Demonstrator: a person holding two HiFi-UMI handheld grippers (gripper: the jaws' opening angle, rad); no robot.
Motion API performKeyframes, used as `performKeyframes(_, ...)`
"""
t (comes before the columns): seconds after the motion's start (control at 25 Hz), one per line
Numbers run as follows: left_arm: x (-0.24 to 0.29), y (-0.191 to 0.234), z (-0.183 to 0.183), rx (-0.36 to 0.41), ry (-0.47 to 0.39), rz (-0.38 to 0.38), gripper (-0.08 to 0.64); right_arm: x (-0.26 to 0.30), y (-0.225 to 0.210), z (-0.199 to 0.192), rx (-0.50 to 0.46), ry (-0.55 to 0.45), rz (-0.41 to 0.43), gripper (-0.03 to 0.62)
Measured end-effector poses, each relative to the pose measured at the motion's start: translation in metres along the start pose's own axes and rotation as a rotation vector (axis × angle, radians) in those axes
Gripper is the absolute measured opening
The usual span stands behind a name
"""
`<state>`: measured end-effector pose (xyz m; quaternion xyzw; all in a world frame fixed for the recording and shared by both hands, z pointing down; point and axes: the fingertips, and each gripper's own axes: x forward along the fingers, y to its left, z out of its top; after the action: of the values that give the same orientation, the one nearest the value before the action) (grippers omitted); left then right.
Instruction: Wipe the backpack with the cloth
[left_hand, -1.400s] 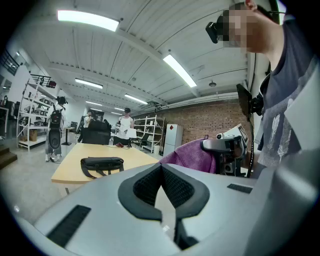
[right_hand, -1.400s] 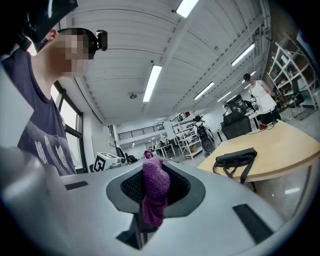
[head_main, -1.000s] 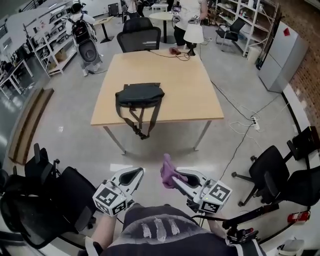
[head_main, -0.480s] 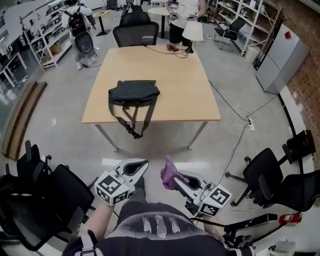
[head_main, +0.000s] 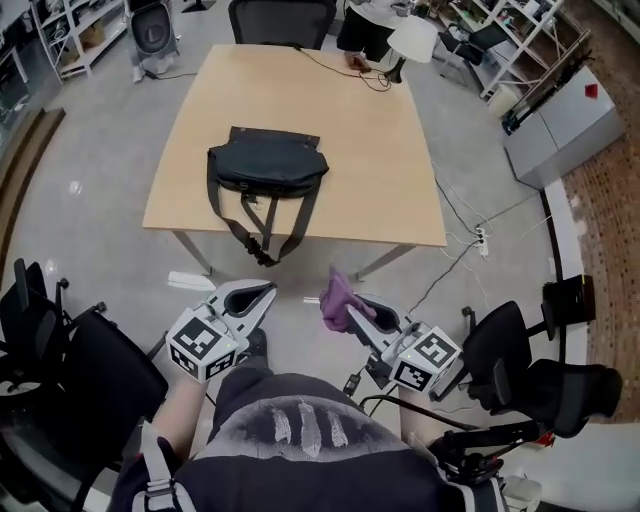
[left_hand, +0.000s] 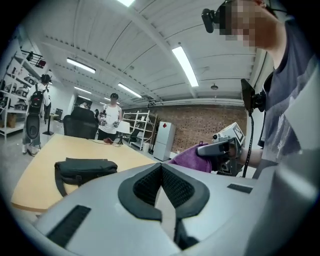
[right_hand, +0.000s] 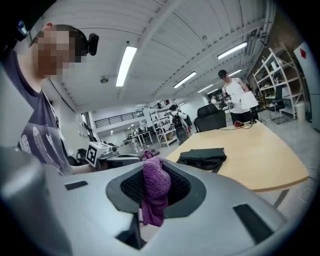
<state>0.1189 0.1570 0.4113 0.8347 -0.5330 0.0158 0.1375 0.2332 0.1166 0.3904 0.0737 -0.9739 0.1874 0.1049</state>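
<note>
A black backpack (head_main: 266, 160) lies flat on the wooden table (head_main: 370, 170), its straps (head_main: 262, 232) hanging over the near edge. It also shows in the left gripper view, backpack (left_hand: 82, 168), and in the right gripper view, backpack (right_hand: 202, 157). My right gripper (head_main: 352, 310) is shut on a purple cloth (head_main: 336, 298), held in the air short of the table; the cloth (right_hand: 154, 192) bunches between its jaws. My left gripper (head_main: 262, 296) is shut with nothing in it, level with the right one.
Black office chairs stand at my left (head_main: 70, 370) and right (head_main: 520, 355). A white lamp (head_main: 415, 40) and cables sit at the table's far side. A person (left_hand: 111, 117) stands beyond the table. Shelving (head_main: 500, 30) lines the far right.
I have moved closer to the table; the backpack now lies nearer in the head view. Both grippers keep their hold and stance.
</note>
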Motion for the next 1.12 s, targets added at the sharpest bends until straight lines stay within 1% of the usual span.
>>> performKeyframes(0.12, -0.007, 0.059, 0.013, 0.019, -0.015, 0.037, 0.008, 0.039, -0.043, 0.032, 0.022, -0.001, -0.118, 0.058)
performKeyframes(0.24, -0.011, 0.107, 0.023, 0.025, -0.019, 0.069, 0.008, 0.067, -0.081, 0.062, 0.01, -0.008, -0.219, 0.058)
performKeyframes(0.36, -0.012, 0.135, 0.028, 0.013, -0.029, 0.083, 0.008, 0.086, -0.12, 0.085, -0.027, -0.011, -0.297, 0.058)
performKeyframes(0.44, -0.008, 0.15, 0.024, -0.005, -0.019, 0.09, 0.008, 0.1, -0.151, 0.098, -0.067, -0.007, -0.354, 0.058)
performKeyframes(0.6, 0.004, 0.179, 0.024, -0.017, 0.006, 0.126, 0.008, 0.143, -0.22, 0.112, -0.138, 0.03, -0.419, 0.058)
performKeyframes(0.68, 0.01, 0.194, 0.024, -0.022, 0.024, 0.156, 0.008, 0.17, -0.259, 0.104, -0.169, 0.087, -0.445, 0.058)
performKeyframes(0.76, 0.019, 0.211, 0.026, -0.033, 0.049, 0.187, 0.008, 0.2, -0.3, 0.086, -0.188, 0.163, -0.468, 0.058)
performKeyframes(0.88, 0.041, 0.232, 0.035, -0.026, 0.071, 0.2, 0.008, 0.248, -0.351, 0.055, -0.211, 0.272, -0.477, 0.058)
performKeyframes(1.0, 0.068, 0.256, 0.043, -0.028, 0.101, 0.219, 0.008, 0.292, -0.382, 0.027, -0.207, 0.365, -0.447, 0.058)
performKeyframes(1.12, 0.088, 0.271, 0.05, -0.034, 0.123, 0.237, 0.008, 0.321, -0.382, 0.001, -0.197, 0.458, -0.364, 0.058)
